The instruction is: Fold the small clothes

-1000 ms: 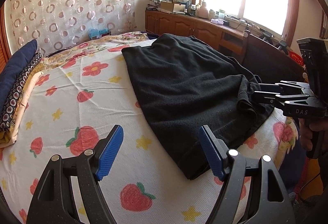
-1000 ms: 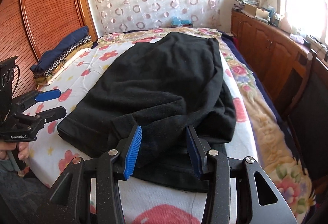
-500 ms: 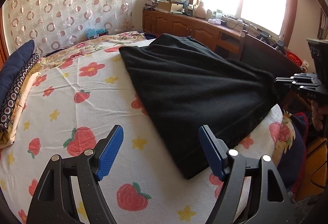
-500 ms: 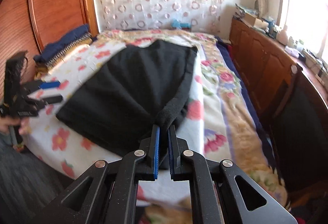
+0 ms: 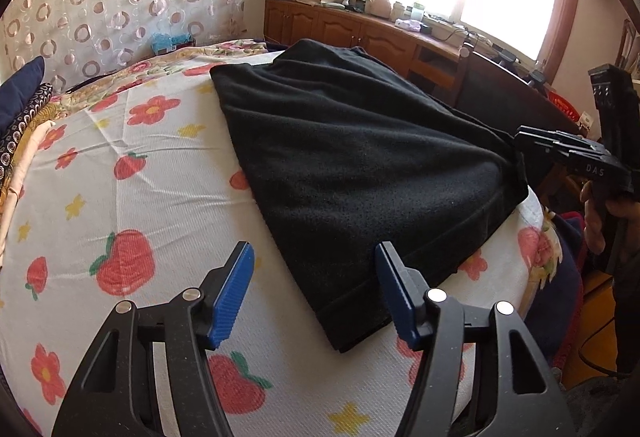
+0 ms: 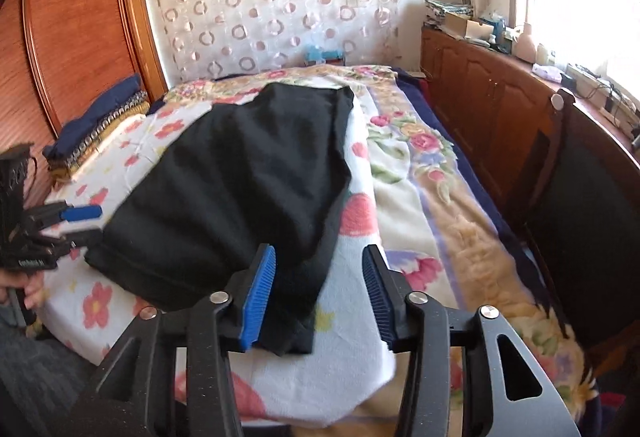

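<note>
Right hand-held gripper (image 6: pixel 318 287) hangs over the near right corner of the black garment (image 6: pixel 248 189), its blue pads apart and opening, with the corner's cloth lying between them but not pressed. Left hand-held gripper (image 5: pixel 314 289) hovers over the near left corner, jaws apart and closing, clamped on nothing; the hem lies just ahead of its right pad.

The garment lies flat on the flower-printed bed (image 5: pixel 120 165), its long axis running away from both grippers toward the curtain (image 6: pixel 276 1). Each hand sits nearest its own corner, so the next fold probably starts from this near hem.

Only the right view shows the garment's far edge and the folded pile (image 6: pixel 96 125) by the headboard clearly; the left view shows the right gripper's tip at the cloth from the side.
</note>
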A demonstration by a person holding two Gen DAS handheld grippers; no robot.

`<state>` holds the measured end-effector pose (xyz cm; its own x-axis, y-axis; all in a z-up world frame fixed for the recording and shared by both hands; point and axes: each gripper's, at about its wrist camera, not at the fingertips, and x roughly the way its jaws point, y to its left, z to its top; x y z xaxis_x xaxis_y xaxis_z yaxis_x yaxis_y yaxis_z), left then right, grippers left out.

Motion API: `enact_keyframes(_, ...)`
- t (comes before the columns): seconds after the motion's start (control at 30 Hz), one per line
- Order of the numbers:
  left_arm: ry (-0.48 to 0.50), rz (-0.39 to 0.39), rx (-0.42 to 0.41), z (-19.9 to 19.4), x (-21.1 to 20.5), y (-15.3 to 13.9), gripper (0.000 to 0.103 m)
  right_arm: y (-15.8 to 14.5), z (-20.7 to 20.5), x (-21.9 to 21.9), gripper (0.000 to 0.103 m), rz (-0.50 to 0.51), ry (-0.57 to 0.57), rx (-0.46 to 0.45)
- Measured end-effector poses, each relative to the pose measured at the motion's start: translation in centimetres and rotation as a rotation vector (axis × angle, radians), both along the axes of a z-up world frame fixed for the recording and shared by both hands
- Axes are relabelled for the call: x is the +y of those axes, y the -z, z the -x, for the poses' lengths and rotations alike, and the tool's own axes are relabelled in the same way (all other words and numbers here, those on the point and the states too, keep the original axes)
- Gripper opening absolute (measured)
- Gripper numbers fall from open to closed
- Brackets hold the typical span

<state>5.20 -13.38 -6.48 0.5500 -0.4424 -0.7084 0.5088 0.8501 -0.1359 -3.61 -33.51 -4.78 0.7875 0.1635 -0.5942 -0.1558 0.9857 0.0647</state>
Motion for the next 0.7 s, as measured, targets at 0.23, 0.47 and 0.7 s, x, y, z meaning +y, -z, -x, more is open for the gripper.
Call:
enact_keyframes(0.23,-0.002,-0.013,0.014,-0.1,0.1,0.2,0.064,2.3,-1.2,1.4,0.053,0.071,-0.004,0.072)
enact_keyframes(0.47,0.004,-0.014,0.032,-0.2,0.0,0.7,0.064,3.1,-0.3,-1.5,0.053,0.020,0.064,0.082)
enact_keyframes(0.7,0.025,0.004,0.051,-0.3,-0.2,0.8,0.059,4.4,-1.4,-0.5,0.055,-0.016,-0.040,0.109)
